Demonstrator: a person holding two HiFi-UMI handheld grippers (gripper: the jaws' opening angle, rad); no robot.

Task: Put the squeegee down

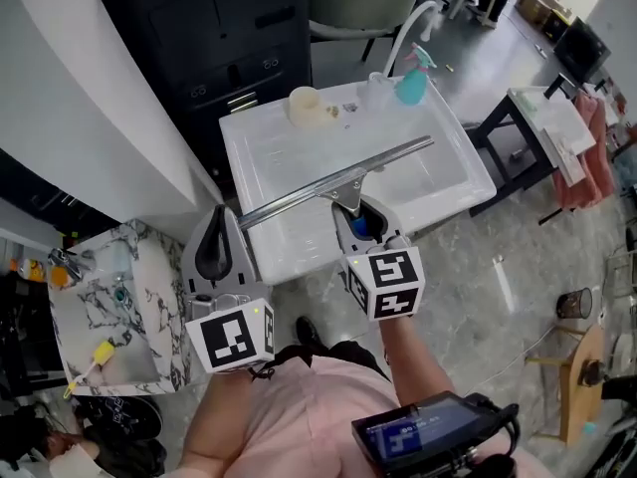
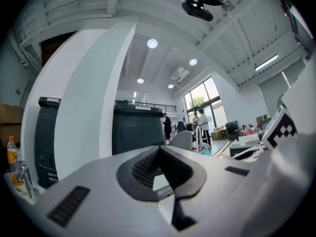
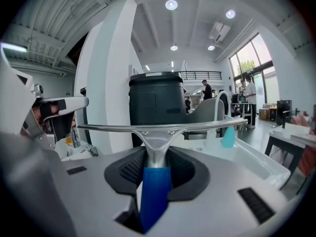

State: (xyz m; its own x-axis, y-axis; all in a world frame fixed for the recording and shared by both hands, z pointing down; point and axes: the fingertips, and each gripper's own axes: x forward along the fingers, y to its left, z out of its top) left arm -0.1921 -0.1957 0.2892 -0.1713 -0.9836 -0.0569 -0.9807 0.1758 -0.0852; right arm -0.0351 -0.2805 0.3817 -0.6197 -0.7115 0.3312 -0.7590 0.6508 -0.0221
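Observation:
The squeegee (image 1: 338, 179) has a long metal blade and a blue handle (image 1: 365, 226). My right gripper (image 1: 356, 212) is shut on that handle and carries the squeegee over the near edge of the white basin (image 1: 244, 152), with the blade slanting across it. In the right gripper view the blue handle (image 3: 155, 181) sits between the dark pads (image 3: 129, 168) and the blade (image 3: 158, 128) runs level ahead of them. My left gripper (image 1: 221, 217) hangs beside it at the left, shut with nothing in it. In the left gripper view its pads (image 2: 148, 164) meet at the tip.
At the basin's far rim stand a tap (image 1: 408, 28), a teal spray bottle (image 1: 411, 83) and a cream cup-like thing (image 1: 305, 105). A black cabinet (image 1: 229, 28) lies behind, a white pillar (image 1: 90, 98) and a marble basin (image 1: 149, 297) at left, a dark side table (image 1: 542, 118) at right.

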